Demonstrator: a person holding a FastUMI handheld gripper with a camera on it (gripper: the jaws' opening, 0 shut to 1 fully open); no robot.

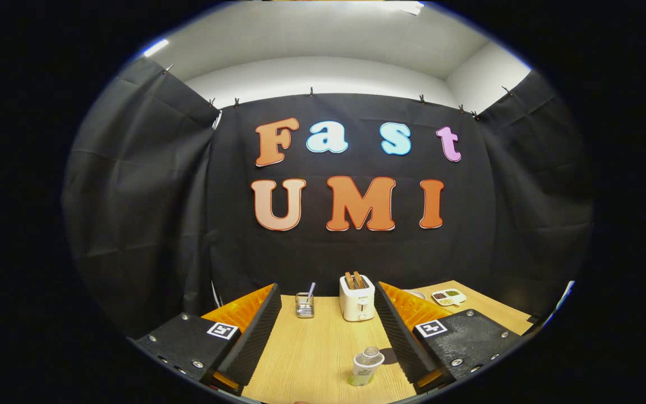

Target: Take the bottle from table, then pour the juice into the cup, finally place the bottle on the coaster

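Tongs (327,314) held above a light wooden table (312,359) stand spread wide, their two ribbed black fingers (255,331) backed with orange and pinching nothing. Between the fingers, close to the right one, stands a small clear bottle (365,366) with a pale label, upright on the table and touched by neither finger; its open mouth faces up and a short shadow falls just to its right. Farther along the table, beyond the fingertips, a white toaster (357,298) holds two slices of bread in its slots. To the toaster's left sits a small wire-mesh holder (304,304) with a thin stick-like item leaning out of it. On the far side of the right finger, a white divided dish (449,297) with dark and green fillings rests on the table, with the rim of a white bowl or plate (414,293) just beside it, mostly hidden by the finger.
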